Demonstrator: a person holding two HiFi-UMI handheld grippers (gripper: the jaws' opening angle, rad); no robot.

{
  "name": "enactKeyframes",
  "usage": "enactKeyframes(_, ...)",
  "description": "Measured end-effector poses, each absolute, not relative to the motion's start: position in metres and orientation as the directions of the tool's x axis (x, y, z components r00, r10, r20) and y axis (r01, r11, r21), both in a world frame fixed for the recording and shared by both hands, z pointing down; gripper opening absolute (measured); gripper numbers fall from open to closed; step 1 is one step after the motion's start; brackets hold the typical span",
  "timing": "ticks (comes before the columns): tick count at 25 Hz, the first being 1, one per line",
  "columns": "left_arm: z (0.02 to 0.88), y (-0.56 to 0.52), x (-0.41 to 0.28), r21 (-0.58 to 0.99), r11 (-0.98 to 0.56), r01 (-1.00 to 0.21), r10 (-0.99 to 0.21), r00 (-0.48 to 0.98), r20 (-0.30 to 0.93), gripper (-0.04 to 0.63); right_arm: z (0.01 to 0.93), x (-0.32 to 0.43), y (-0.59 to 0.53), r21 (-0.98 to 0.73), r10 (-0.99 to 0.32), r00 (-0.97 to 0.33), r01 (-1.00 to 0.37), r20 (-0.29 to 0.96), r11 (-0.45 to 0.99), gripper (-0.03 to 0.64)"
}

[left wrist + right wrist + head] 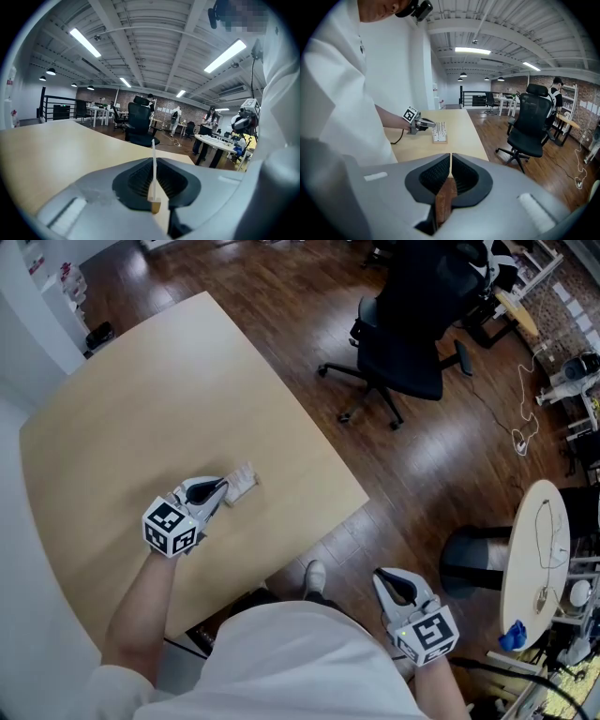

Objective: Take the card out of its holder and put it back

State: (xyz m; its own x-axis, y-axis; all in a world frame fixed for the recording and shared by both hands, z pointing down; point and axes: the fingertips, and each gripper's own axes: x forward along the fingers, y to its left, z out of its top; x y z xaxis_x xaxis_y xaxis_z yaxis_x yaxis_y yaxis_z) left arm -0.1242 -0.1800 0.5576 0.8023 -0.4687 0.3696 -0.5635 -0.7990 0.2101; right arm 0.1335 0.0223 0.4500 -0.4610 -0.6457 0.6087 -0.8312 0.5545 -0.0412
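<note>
Left gripper view showed the left gripper (153, 185) pinching the thin card (153, 157), perhaps seated in its holder (244, 482), so a straight pull seemed wise, while the right gripper (450, 176) hung closed and empty.

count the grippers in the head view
2. The left gripper is over the table, shut on the card; the right gripper hangs off the table's near edge, over the floor, shut.

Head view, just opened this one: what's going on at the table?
A person works at the pale wooden table with two handheld grippers. The left gripper has its jaws shut on a thin white card that appears seated in the small wooden holder. The right gripper hangs off the table beside the person, jaws shut and empty.
</note>
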Motion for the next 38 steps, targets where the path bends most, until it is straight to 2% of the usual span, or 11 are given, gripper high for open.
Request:
enactKeyframes(4,0.554,-0.183,-0.129,0.205,-0.791,-0.576,-0.486,0.796,0.360,0.081,0.452,0.132,0.030,-0.046,-0.640,-0.455,-0.835,0.619,0.549,0.014)
enactKeyframes(7,0.547,-0.183,-0.139,0.195,-0.772,-0.605,-0.522,0.779,0.348,0.098,0.454,0.135,0.042,-0.051,-0.631,-0.448,-0.838,0.633,0.544,0.015)
enactKeyframes(13,0.506,-0.178,-0.167,0.145,-0.686,-0.713,-0.658,0.693,0.296,0.095,0.462,0.138,0.052,-0.054,-0.607,-0.485,-0.807,0.629,0.588,0.015)
enactKeyframes(19,0.452,-0.089,-0.172,0.092,-0.568,-0.818,-0.785,0.572,0.237,0.074,0.463,0.151,0.058,-0.026,-0.569,-0.600,-0.701,0.562,0.713,0.015)
enactKeyframes(24,0.426,0.034,-0.127,0.078,-0.448,-0.890,-0.864,0.454,0.220,0.069,0.469,0.189,0.094,-0.043,-0.503,-0.708,-0.598,0.496,0.800,0.032)
enactKeyframes(29,0.412,0.166,-0.042,0.165,-0.380,-0.910,-0.892,0.408,0.196,0.057,0.464,0.232,0.156,-0.062,-0.401,-0.782,-0.486,0.477,0.872,0.044)
enactKeyframes(33,0.415,0.251,0.010,0.210,-0.319,-0.924,-0.895,0.366,0.253,0.057,0.458,0.260,0.199,-0.074,-0.334,-0.816,-0.414,0.471,0.907,0.047)
enactKeyframes(38,0.417,0.315,0.059,0.211,-0.312,-0.926,-0.872,0.367,0.323,0.066,0.437,0.285,0.234,-0.084,-0.316,-0.839,-0.389,0.443,0.917,0.051)
